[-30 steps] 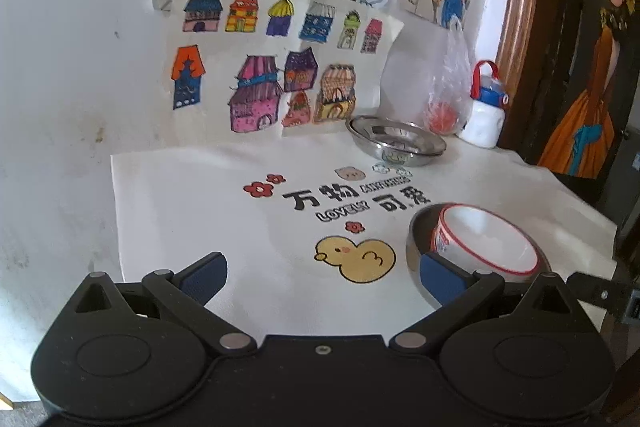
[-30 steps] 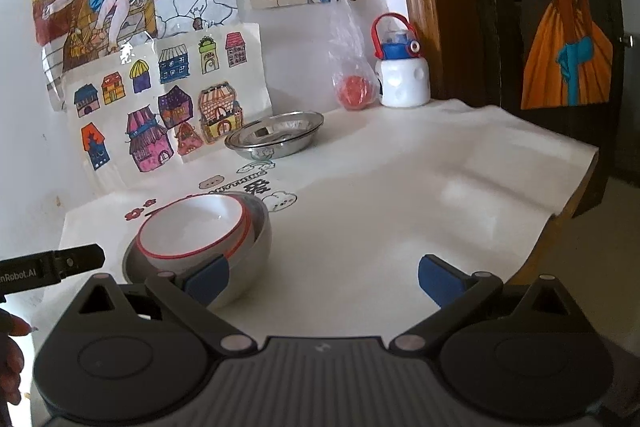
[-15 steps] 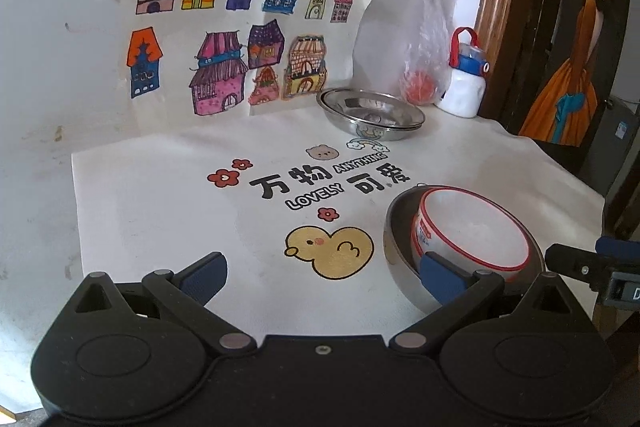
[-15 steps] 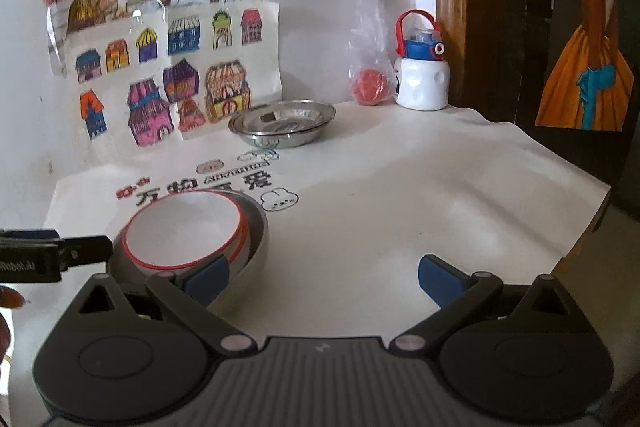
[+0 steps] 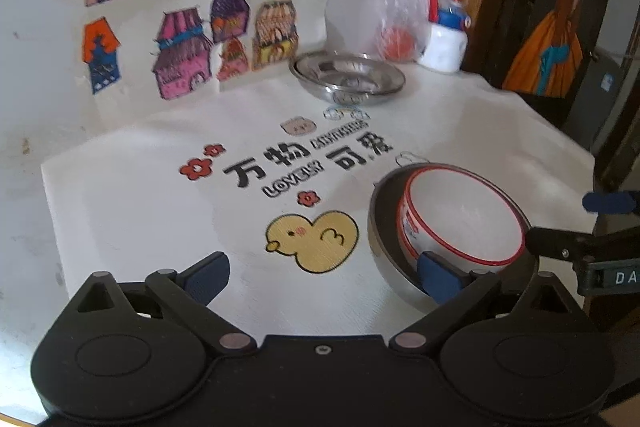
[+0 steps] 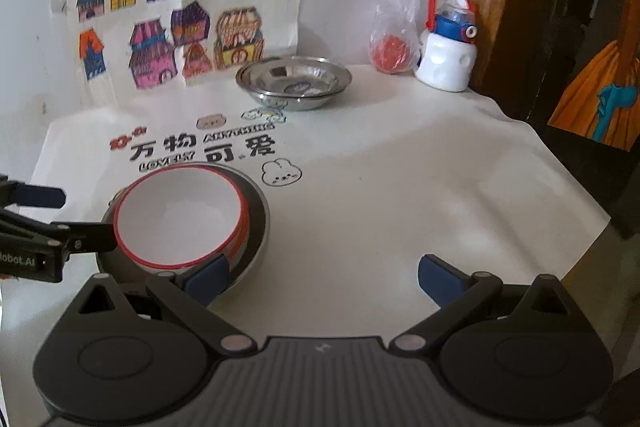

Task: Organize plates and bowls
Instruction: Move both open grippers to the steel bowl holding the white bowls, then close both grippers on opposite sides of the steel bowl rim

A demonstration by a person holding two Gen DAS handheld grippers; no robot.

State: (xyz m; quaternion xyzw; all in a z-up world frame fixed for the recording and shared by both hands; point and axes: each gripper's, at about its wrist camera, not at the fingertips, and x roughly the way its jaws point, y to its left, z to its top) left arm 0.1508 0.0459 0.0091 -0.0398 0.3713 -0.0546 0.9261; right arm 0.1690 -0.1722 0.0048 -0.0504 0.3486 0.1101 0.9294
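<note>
Left wrist view: the left claw (image 5: 324, 273) gapes empty; the red-rimmed white bowl (image 5: 464, 217), nested in a steel bowl (image 5: 384, 251), sits by its right finger.

Right wrist view: the right claw (image 6: 324, 275) gapes too, possibly touching the steel bowl. Straddle the rim squarely before closing.

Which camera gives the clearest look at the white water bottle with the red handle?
The right wrist view: the water bottle stands whole and sharp beside the plastic bag. In the left wrist view the bottle is smaller, blurred, and partly overlapped by the bag.
</note>
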